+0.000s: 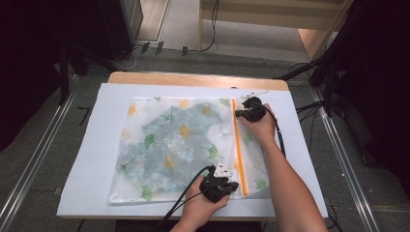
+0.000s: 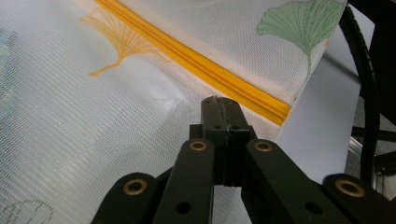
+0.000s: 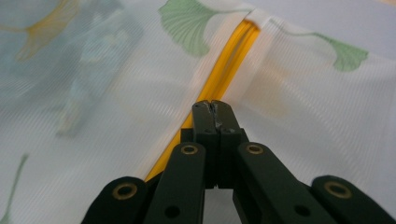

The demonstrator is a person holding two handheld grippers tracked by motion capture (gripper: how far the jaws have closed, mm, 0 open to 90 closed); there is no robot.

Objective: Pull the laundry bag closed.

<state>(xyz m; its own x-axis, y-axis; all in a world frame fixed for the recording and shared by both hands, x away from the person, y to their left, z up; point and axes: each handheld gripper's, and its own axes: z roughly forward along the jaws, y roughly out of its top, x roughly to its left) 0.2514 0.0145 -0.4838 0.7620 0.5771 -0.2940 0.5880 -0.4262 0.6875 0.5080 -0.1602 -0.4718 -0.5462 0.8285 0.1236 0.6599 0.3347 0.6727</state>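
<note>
One white mesh laundry bag (image 1: pixel 183 145) printed with green and yellow ginkgo leaves lies flat on the white sheet (image 1: pixel 82 159) that covers my wooden table (image 1: pixel 193 78). Through the mesh I see a folded pale blue cloth (image 1: pixel 164 140) inside it. An orange zipper (image 1: pixel 238 150) runs along the bag's right part, from the far edge to the near edge. My left gripper (image 2: pixel 219 105) rests on the mesh just beside the zipper's near end, jaws pressed together; whether they pinch some mesh I cannot tell. My right gripper (image 3: pixel 214 108) sits on the zipper near its far end, jaws also pressed together, and if they catch the slider I cannot tell. I can read no writing or label on the bag
</note>
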